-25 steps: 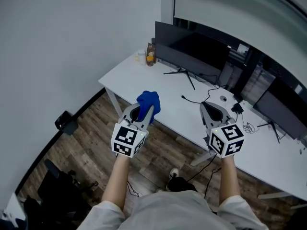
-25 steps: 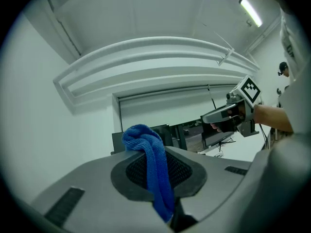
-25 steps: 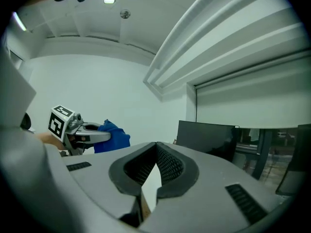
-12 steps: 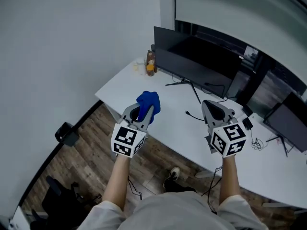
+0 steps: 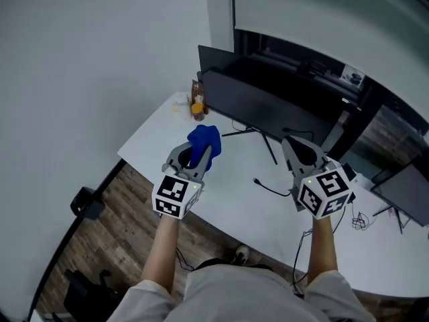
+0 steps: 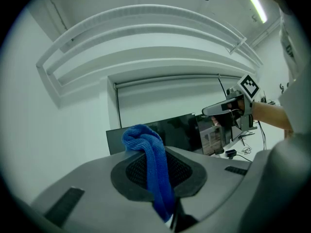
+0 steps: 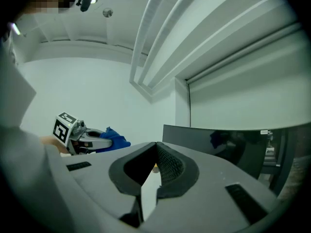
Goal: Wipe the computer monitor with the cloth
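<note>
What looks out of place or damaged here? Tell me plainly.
Nothing stands out. The monitor stands upright on the desk, a loose cable trails across it, and the blue cloth is bunched in the left gripper. No spill shows.

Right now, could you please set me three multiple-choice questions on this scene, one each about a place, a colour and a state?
1. Where is the cloth?
A. in a drawer
B. between the left gripper's jaws
C. on a shelf

2. What colour is the cloth?
A. blue
B. yellow
C. white

3. How is the right gripper?
A. wide open
B. shut on a pen
C. shut and empty

Answers: 1 B, the left gripper view shows the jaws pinching it; 2 A, it is blue in every view; 3 C, its jaws meet at the tips with nothing between.
</note>
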Motion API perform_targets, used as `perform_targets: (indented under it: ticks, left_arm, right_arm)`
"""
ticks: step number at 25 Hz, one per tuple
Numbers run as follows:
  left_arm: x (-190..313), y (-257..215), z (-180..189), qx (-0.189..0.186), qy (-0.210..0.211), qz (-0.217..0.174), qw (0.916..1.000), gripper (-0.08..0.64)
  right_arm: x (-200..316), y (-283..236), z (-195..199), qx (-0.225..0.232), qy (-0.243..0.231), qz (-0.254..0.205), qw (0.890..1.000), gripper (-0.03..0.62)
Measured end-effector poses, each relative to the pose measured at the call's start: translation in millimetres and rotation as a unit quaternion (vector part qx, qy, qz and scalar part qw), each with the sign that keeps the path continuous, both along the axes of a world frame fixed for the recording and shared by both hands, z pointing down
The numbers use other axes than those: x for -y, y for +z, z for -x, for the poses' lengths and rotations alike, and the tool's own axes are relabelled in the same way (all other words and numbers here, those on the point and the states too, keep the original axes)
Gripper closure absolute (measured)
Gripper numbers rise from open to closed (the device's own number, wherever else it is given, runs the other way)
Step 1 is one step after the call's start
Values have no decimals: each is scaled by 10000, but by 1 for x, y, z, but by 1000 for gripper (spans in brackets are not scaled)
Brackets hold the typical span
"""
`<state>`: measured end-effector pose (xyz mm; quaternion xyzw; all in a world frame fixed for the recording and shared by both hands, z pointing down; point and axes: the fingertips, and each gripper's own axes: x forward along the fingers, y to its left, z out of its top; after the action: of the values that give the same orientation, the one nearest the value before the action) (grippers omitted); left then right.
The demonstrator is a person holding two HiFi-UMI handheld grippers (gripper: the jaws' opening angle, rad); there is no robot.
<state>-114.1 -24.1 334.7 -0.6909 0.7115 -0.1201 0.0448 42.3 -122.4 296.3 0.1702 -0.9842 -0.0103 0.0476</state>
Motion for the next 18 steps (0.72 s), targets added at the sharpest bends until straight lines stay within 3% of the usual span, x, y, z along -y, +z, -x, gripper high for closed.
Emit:
perform_targets:
  ticks: [9, 18]
  left_arm:
    - [67, 12, 39, -200, 219, -10, 9996, 509]
    - [129, -3, 112, -174, 803, -185, 9964, 509]
  right_arm:
    - [51, 8, 26, -282, 217, -66, 9993, 580]
    - [104, -4, 65, -255, 1151, -141, 9929, 578]
